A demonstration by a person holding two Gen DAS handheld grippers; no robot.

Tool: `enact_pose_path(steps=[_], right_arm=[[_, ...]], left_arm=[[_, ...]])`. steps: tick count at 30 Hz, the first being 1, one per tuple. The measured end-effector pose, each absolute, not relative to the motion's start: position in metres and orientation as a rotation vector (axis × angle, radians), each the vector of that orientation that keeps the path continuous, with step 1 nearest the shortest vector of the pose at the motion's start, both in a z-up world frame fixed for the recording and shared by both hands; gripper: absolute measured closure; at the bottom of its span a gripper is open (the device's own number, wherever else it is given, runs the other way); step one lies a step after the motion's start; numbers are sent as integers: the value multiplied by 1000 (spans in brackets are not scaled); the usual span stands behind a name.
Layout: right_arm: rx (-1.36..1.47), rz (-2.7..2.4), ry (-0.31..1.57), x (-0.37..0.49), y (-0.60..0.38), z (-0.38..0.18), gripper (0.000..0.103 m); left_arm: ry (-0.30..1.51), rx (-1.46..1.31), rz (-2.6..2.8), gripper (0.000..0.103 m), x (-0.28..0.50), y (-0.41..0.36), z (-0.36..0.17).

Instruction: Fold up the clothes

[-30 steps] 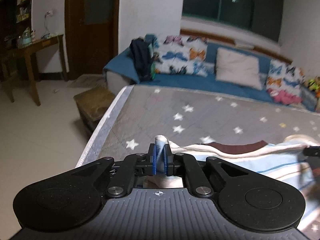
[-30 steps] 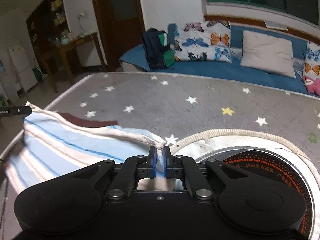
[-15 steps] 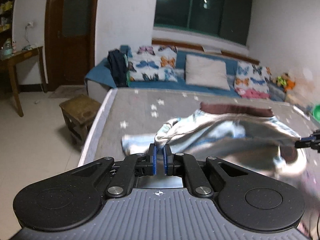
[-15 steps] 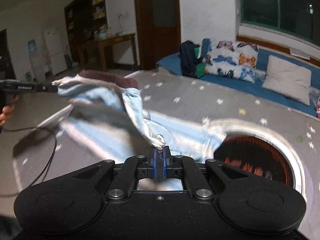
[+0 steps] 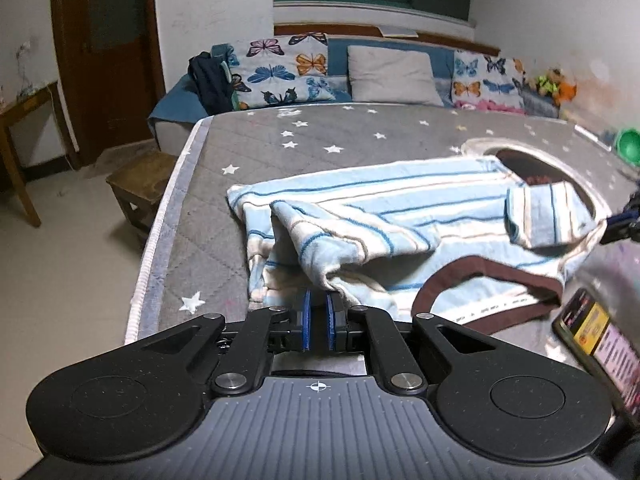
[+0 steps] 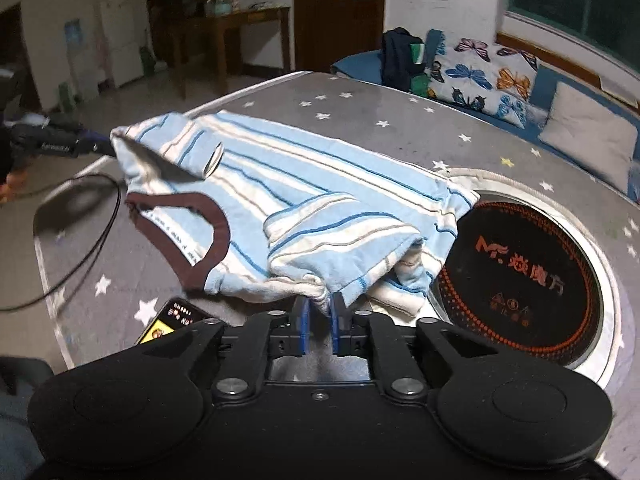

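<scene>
A light blue striped t-shirt (image 5: 400, 216) with a brown collar (image 5: 480, 264) lies spread on the grey star-patterned table (image 5: 248, 144). It also shows in the right wrist view (image 6: 304, 200). My left gripper (image 5: 318, 306) is slightly open, with the shirt's sleeve edge just in front of its tips. My right gripper (image 6: 319, 308) is slightly open too, and the other sleeve's edge rests at its tips. Each gripper shows at the other view's edge, the right one (image 5: 624, 224) and the left one (image 6: 68, 144).
A round black induction cooktop (image 6: 528, 264) is set into the table under the shirt's far side. A phone (image 6: 172, 320) lies near the front edge. A cable (image 6: 88, 248) hangs off the table edge. A wooden stool (image 5: 140, 180) and a sofa (image 5: 360, 76) stand beyond.
Both grippers swung the shirt up and laid it flat on the table. Their jaws have parted from shut on the fabric to slightly open.
</scene>
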State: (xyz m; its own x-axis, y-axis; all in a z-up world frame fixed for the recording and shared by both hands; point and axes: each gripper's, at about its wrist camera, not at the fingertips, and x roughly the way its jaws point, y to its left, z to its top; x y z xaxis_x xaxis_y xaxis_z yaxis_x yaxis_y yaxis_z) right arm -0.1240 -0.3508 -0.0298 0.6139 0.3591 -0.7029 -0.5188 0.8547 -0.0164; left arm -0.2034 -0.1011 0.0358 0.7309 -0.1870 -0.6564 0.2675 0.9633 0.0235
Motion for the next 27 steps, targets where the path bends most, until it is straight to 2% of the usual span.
enact_pose_path(steps=[2, 3, 8, 22, 27], right_arm=[[-260, 507, 754, -127, -351, -31, 67], [-281, 502, 750, -129, -350, -32, 62], [-364, 525, 727, -141, -339, -32, 56], [-349, 690, 771, -135, -309, -58, 56], [-335, 689, 793, -132, -309, -70, 69]], left_arm=[[707, 144, -258, 71, -191, -88, 32], [704, 154, -248, 69, -193, -89, 32], [701, 136, -236, 63, -191, -74, 29], [746, 66, -210, 53, -137, -18, 7], [754, 82, -237, 49, -113, -10, -4]])
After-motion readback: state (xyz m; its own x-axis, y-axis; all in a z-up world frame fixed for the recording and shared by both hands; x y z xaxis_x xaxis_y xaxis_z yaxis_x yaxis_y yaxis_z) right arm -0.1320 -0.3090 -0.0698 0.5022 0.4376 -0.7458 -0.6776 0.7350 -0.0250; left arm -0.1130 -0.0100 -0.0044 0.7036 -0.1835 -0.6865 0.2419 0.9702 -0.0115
